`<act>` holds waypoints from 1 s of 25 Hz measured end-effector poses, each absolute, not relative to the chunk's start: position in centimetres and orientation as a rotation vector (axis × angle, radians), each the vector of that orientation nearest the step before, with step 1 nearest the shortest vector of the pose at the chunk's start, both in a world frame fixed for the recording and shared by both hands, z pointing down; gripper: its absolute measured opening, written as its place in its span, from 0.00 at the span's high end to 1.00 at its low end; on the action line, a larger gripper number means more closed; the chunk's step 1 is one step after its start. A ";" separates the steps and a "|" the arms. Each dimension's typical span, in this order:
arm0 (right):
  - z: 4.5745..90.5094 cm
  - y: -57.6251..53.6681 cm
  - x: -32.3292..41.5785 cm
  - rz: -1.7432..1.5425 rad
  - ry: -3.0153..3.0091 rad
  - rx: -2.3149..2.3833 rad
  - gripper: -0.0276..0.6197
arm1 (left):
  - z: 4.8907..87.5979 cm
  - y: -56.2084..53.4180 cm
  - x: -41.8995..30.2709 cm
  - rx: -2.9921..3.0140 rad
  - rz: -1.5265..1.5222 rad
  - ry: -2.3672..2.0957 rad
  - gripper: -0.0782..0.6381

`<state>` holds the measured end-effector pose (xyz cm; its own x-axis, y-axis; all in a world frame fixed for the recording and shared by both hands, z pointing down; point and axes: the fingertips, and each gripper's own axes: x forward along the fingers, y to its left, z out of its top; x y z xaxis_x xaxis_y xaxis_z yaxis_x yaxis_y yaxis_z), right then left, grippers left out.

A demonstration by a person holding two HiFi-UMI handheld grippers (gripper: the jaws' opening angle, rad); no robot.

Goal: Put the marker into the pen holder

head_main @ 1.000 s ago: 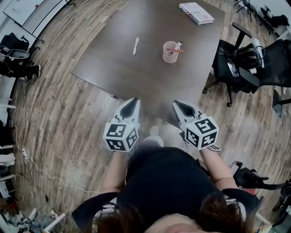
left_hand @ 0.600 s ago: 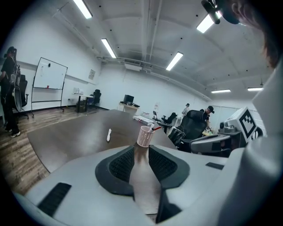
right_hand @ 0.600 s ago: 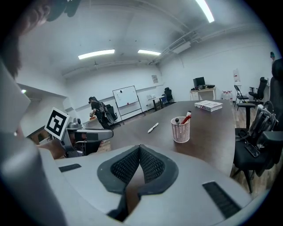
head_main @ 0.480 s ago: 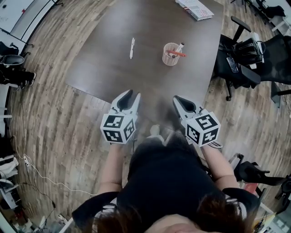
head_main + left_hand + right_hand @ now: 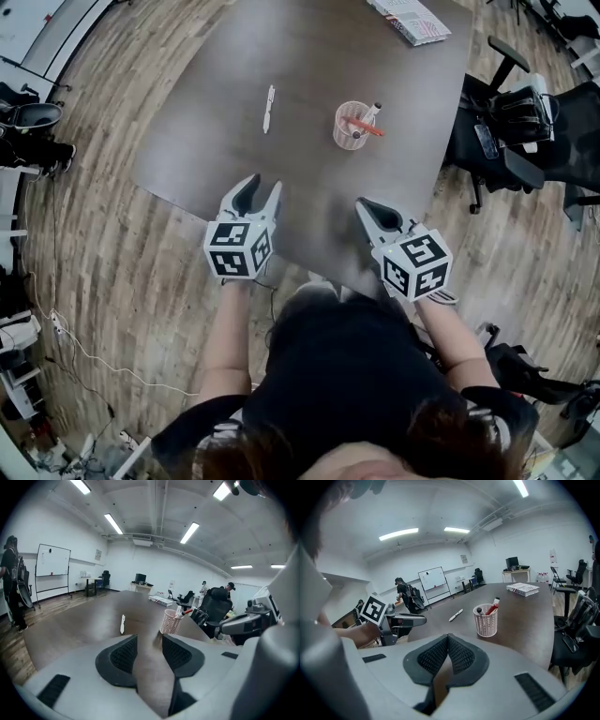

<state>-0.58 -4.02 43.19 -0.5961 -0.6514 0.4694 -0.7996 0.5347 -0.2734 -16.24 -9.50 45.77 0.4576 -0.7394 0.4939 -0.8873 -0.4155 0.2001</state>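
Observation:
A white marker lies flat on the dark table, left of a pink mesh pen holder with a few pens in it. My left gripper hovers over the table's near edge; its jaws have just been opening, stand open, and hold nothing. In the left gripper view the marker and holder lie well beyond the left gripper. My right gripper is shut and empty, near the same edge. From the right gripper the holder and marker show ahead.
A stack of books lies at the table's far right corner. Black office chairs stand to the right of the table. A person stands by a whiteboard at the left. Wood floor surrounds the table.
Both grippers have moved forward, from above the floor to over the table's near edge. The left gripper's jaws have gone from shut to open.

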 end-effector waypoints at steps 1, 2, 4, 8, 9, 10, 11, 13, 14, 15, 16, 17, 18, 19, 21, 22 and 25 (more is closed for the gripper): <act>43.4 -4.4 -0.4 0.675 -2.466 1.187 0.93 | 46.1 -10.2 -16.2 2.263 0.472 -1.374 0.65; 43.6 -4.9 -0.2 0.679 -2.466 1.171 0.93 | 46.4 -11.0 -16.2 2.247 0.481 -1.382 0.65; 44.1 -5.9 0.3 0.687 -2.465 1.143 0.93 | 47.1 -12.6 -16.0 2.218 0.504 -1.403 0.64; 45.2 -7.8 0.9 0.701 -2.460 1.089 0.93 | 48.4 -15.9 -16.2 2.170 0.572 -1.467 0.64; 45.5 -8.2 1.0 0.708 -2.459 1.076 0.93 | 48.7 -16.8 -16.3 2.161 0.589 -1.484 0.64; 45.8 -8.5 1.0 0.715 -2.457 1.065 0.93 | 49.0 -17.6 -16.4 2.155 0.605 -1.501 0.64; 46.2 -8.9 1.1 0.721 -2.454 1.056 0.93 | 49.3 -18.5 -16.4 2.150 0.617 -1.518 0.64; 46.8 -9.5 1.2 0.735 -2.452 1.044 0.93 | 49.8 -20.2 -16.6 2.138 0.632 -1.550 0.64; 47.1 -9.8 1.2 0.744 -2.451 1.039 0.93 | 50.1 -20.9 -16.7 2.129 0.637 -1.563 0.64; 47.5 -10.1 1.2 0.755 -2.449 1.034 0.93 | 50.4 -21.6 -16.9 2.119 0.640 -1.574 0.64; 47.8 -10.3 1.2 0.768 -2.447 1.028 0.93 | 50.8 -22.2 -17.0 2.109 0.645 -1.583 0.64; 48.2 -10.5 1.1 0.780 -2.444 1.021 0.93 | 51.2 -22.8 -17.2 2.098 0.651 -1.589 0.64; 48.5 -10.7 1.1 0.793 -2.441 1.014 0.93 | 51.6 -23.3 -17.4 2.088 0.659 -1.592 0.64; 48.9 -10.9 1.0 0.806 -2.439 1.007 0.93 | 52.0 -23.7 -17.5 2.081 0.667 -1.592 0.64; 49.6 -11.1 1.1 0.831 -2.434 0.995 0.93 | 52.8 -24.5 -17.5 2.068 0.690 -1.586 0.64; 49.9 -11.2 1.1 0.841 -2.431 0.990 0.93 | 53.2 -24.8 -17.4 2.063 0.703 -1.581 0.64; 50.4 -11.4 0.9 0.861 -2.424 0.977 0.93 | 54.3 -25.9 -17.7 2.048 0.745 -1.578 0.64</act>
